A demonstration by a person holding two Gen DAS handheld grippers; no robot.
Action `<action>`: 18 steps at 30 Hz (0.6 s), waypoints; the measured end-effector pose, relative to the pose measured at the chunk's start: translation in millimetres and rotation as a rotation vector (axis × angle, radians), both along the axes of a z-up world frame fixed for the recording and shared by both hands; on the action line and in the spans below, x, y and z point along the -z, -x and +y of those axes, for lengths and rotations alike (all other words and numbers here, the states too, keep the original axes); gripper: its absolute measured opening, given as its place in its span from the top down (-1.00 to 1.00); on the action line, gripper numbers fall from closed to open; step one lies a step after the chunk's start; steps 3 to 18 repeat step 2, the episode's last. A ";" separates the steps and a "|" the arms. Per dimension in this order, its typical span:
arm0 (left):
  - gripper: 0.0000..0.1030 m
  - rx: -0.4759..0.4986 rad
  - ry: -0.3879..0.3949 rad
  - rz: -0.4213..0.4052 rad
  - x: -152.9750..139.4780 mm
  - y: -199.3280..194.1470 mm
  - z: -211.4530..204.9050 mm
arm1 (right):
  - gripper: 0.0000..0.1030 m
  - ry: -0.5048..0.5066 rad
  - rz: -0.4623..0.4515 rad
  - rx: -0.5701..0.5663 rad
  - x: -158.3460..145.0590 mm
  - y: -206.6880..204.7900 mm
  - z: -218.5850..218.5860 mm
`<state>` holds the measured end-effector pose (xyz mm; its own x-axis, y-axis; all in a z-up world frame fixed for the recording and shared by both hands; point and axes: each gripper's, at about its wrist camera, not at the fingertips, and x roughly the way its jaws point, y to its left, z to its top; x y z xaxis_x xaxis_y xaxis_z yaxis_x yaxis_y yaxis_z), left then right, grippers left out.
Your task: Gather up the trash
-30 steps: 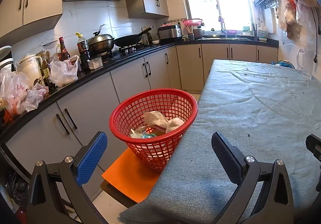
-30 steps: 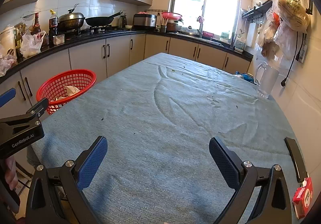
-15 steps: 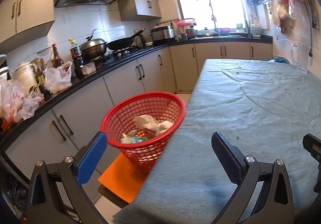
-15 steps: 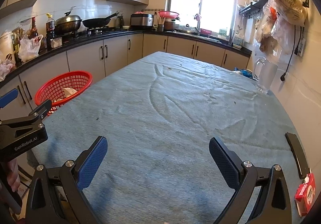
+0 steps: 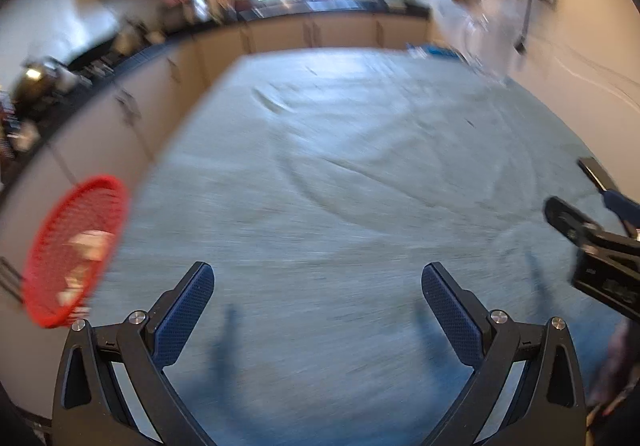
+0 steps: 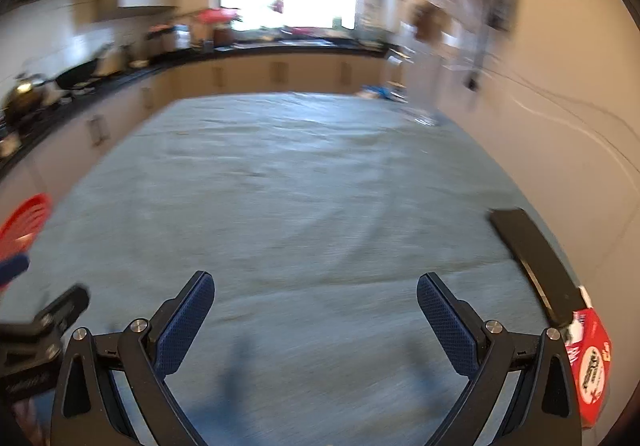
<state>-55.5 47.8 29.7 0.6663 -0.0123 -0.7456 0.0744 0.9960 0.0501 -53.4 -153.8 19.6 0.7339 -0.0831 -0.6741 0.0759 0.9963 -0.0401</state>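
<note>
A kitchen with cream cabinets, a dark counter cluttered with pots, and a bright window at the far end; both views are smeared with motion blur. In the foreground a long bench under a grey-blue cloth fills most of each picture.

The red mesh basket sits off the bench's left edge and already holds some pale crumpled trash. On the cloth itself little is left: at the right edge, near the wall, a small red-and-white carton lies just beside a flat black bar, whose nature I cannot tell.

The step in hand looks like going for the next piece, most likely that carton. It sits nearest the right tool, so that one should take it: turn toward the right edge, come down square over the carton, and close across its narrow faces without catching the black bar or bunching the cloth.

The right tool is spread wide with nothing between its blue pads, hovering above the cloth. The left tool is likewise wide open and empty, clear of the bench surface, with the basket well off to its left.
</note>
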 end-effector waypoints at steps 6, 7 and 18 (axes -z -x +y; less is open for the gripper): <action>-1.00 0.019 0.012 0.052 7.9 -16.2 -15.1 | -0.99 -0.078 0.099 -0.013 10.7 -18.2 -13.9; -1.00 0.019 0.012 0.052 7.9 -16.2 -15.1 | -0.99 -0.078 0.099 -0.013 10.7 -18.2 -13.9; -1.00 0.019 0.012 0.052 7.9 -16.2 -15.1 | -0.99 -0.078 0.099 -0.013 10.7 -18.2 -13.9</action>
